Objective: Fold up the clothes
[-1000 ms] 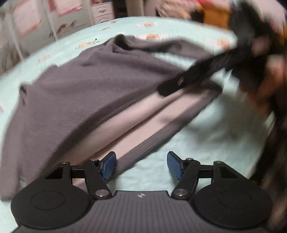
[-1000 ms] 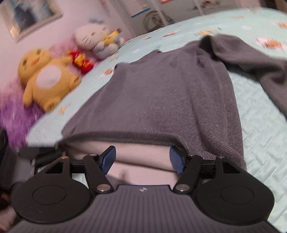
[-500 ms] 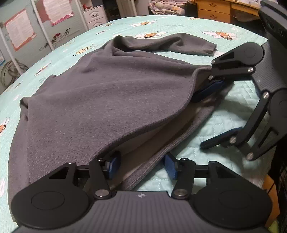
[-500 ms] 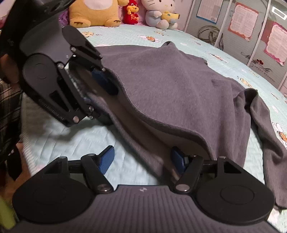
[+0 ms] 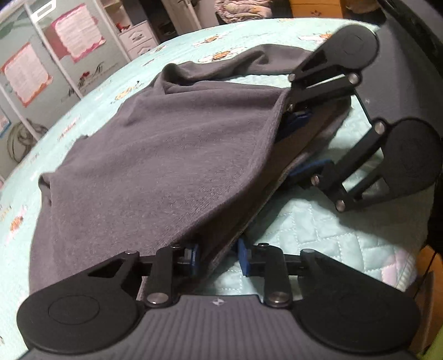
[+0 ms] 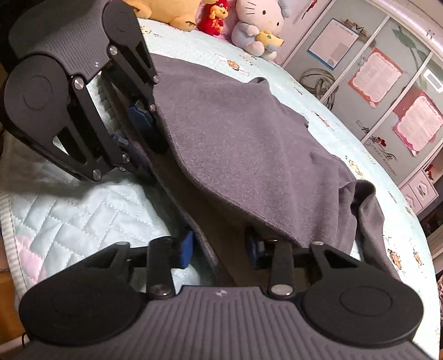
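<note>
Narrowing since before, both grippers' jaws around the grey sweater (image 5: 155, 155) hem.

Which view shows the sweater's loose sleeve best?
Right wrist: the sleeve lies bunched at the sweater's far side, unobstructed. In the left wrist view the sleeve is farther off, its end hidden behind the right tool.

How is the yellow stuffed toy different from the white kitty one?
The yellow plush toy is yellow, and the white cat plush is white with a pale blue body. The yellow one is cut off by the top of the picture, while the cat's face and whiskers show. The cat holds a small yellow thing, and the yellow toy holds nothing that can be seen. Both sit at the far edge of the bed, on either side of a red doll.
</note>
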